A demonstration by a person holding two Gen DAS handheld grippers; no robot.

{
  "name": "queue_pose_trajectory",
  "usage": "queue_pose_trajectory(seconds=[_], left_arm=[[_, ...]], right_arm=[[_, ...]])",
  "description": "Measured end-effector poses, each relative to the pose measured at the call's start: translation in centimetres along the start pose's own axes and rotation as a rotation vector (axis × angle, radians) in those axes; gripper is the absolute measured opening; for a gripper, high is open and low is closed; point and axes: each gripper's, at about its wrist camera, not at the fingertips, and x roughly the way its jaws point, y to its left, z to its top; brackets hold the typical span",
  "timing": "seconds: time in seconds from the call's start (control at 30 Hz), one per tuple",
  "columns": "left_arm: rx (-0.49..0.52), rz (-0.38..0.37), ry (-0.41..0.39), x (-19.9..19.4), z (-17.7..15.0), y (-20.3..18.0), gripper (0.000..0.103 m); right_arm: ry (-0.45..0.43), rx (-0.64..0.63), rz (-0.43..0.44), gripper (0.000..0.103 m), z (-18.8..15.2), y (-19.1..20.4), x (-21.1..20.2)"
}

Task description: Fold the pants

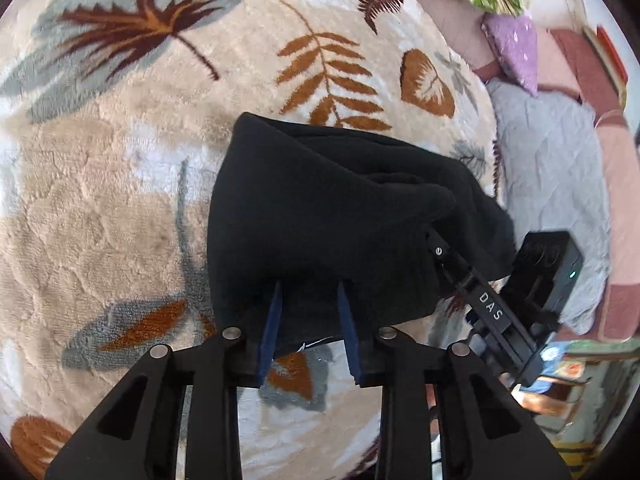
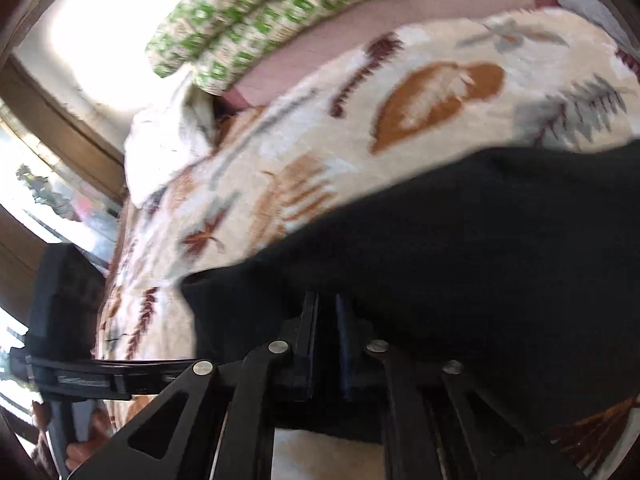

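The black pants [image 1: 320, 208] lie bunched and partly folded on the leaf-patterned blanket [image 1: 120, 168]. Their near edge is lifted at six o'clock.

- My right gripper [image 2: 326, 320] has its jaws pinched together on the black pants [image 2: 460, 248], whose fabric drapes over the fingers.
- Beneath lies a cream leaf-patterned blanket [image 2: 400, 80].
- A green-and-white pillow [image 2: 256, 12] sits beyond it.
- My left gripper [image 2: 68, 312] shows at the left edge; the view is blurred.
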Motion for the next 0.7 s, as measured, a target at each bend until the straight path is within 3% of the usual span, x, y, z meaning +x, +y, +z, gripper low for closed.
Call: queue_pose_trajectory(seconds=[0.1, 0.13, 0.2, 0.23, 0.27, 0.33, 0.4, 0.43, 0.5, 0.6, 0.7], left_arm=[[-0.072, -0.087, -0.013, -1.2, 0.1, 1.2, 0.027], [-0.088, -0.106, -0.036, -1.9, 0.0, 1.3, 0.027], [-0.097, -0.117, -0.070, -2.8, 0.0, 1.1, 0.030], [-0.115, -0.124, -0.084, -3.1, -0.1, 1.1, 0.032], [-0.144, -0.139, -0.096, -3.2, 0.0, 1.3, 0.035], [-0.186, -0.106, -0.102, -2.7, 0.6, 1.7, 0.041], [-0.229, -0.084, -0.089, -1.4, 1.4, 2.2, 0.041], [-0.247, -0.084, -0.087, -1.0, 1.7, 2.4, 0.041], [-0.275, -0.088, -0.088, -1.0, 1.9, 2.3, 0.041], [-0.238, -0.084, -0.102, -2.4, 1.1, 1.3, 0.041], [-0.200, -0.132, -0.092, -3.3, -0.8, -1.2, 0.041]], right_arm=[[-0.016, 0.038, 0.037, 0.000, 0.2, -0.3, -0.8], [-0.024, 0.035, 0.038, 0.008, 0.3, 0.0, -1.3], [-0.043, 0.020, 0.065, 0.010, 0.6, 0.8, -2.7], [-0.042, 0.002, 0.089, 0.020, 0.9, 1.5, -3.0], [-0.036, -0.019, 0.095, 0.041, 1.1, 2.2, -3.1], [-0.043, -0.063, 0.066, 0.057, 1.6, 3.6, -2.6], [-0.055, -0.115, -0.056, 0.050, 2.0, 4.5, -1.3], [-0.030, -0.120, -0.093, 0.043, 2.1, 4.5, -0.3], [0.017, -0.103, -0.121, 0.040, 2.2, 3.7, 1.7], [0.010, -0.093, -0.092, 0.039, 2.4, 3.3, 1.2], [-0.011, 0.026, 0.069, 0.044, 2.7, 1.9, -2.8]])
